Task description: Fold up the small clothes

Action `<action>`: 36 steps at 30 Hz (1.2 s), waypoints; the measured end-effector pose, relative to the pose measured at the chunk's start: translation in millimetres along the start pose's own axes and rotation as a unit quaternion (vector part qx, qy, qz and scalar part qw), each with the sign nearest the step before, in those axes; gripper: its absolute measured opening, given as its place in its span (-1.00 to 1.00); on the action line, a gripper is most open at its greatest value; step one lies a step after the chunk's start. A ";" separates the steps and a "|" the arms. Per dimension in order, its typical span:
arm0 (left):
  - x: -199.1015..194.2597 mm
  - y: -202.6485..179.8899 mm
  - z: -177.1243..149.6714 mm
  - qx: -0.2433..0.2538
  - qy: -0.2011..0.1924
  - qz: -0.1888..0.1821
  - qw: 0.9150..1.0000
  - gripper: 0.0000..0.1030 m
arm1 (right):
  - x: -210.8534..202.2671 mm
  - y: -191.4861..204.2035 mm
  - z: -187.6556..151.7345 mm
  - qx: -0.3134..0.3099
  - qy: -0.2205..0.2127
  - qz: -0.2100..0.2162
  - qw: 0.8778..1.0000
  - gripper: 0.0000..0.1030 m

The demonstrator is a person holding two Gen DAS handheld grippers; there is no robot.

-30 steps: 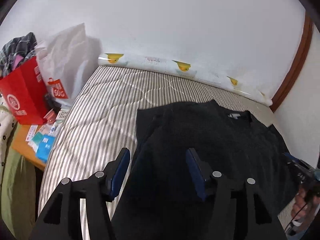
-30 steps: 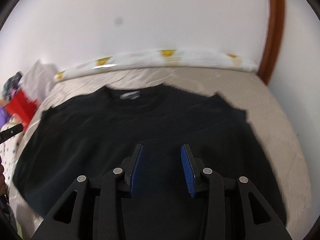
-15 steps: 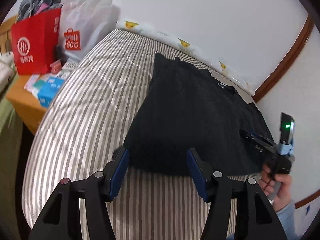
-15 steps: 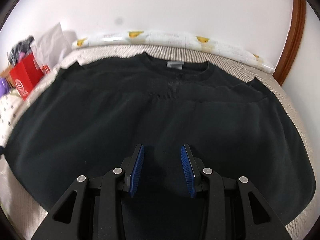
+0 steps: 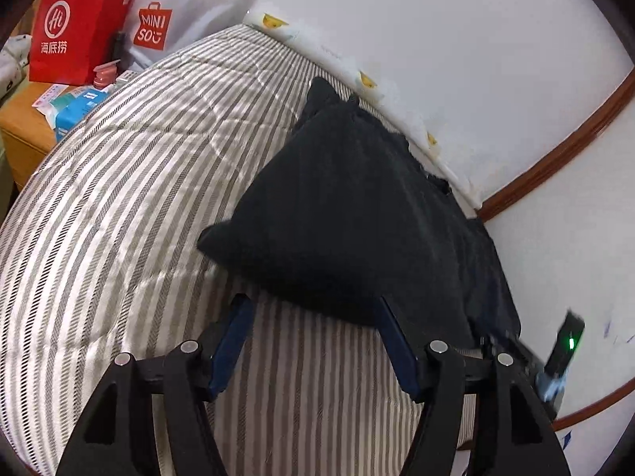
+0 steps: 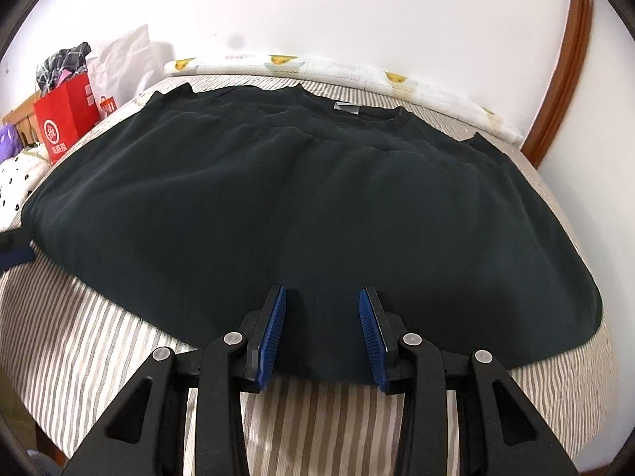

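A black shirt (image 6: 309, 206) lies spread flat on the striped bed (image 6: 99, 337), collar with a grey label (image 6: 346, 107) toward the wall. In the left wrist view the shirt (image 5: 349, 214) lies ahead, its near hem corner just beyond my open, empty left gripper (image 5: 313, 309). My right gripper (image 6: 322, 297) is open and empty, its blue pads (image 6: 274, 325) just over the shirt's near hem. The right gripper also shows at the left wrist view's right edge (image 5: 512, 349).
A red paper bag (image 5: 79, 23) and a white bag (image 5: 174, 12) stand at the bed's far left beside a wooden stand (image 5: 24, 135) with small packets. A white wall with a wooden door frame (image 6: 563, 59) runs behind the bed.
Both grippers have drawn back toward the shirt's near hem and lowered. The left one now sits at the hem's left corner, the right one at the hem's middle. Both stay open.
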State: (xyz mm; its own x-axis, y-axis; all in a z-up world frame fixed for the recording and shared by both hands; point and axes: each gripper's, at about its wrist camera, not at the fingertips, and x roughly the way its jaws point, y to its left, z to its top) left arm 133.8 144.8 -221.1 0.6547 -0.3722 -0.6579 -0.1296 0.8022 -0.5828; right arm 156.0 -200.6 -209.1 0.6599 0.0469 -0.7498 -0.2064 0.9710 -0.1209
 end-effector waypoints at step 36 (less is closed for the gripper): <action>63.5 -279.4 2.0 0.231 0.019 -0.046 0.972 -0.77 | -87.9 -193.6 -59.9 0.168 -0.083 -0.020 0.982 -0.18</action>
State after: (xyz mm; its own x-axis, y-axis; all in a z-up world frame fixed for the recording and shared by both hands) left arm 213.1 -102.1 -99.2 0.6185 -0.4627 -0.6351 0.2827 0.8851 -0.3697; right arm 94.7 -406.8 -158.8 0.7768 0.0170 -0.6295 0.0539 0.9942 0.0934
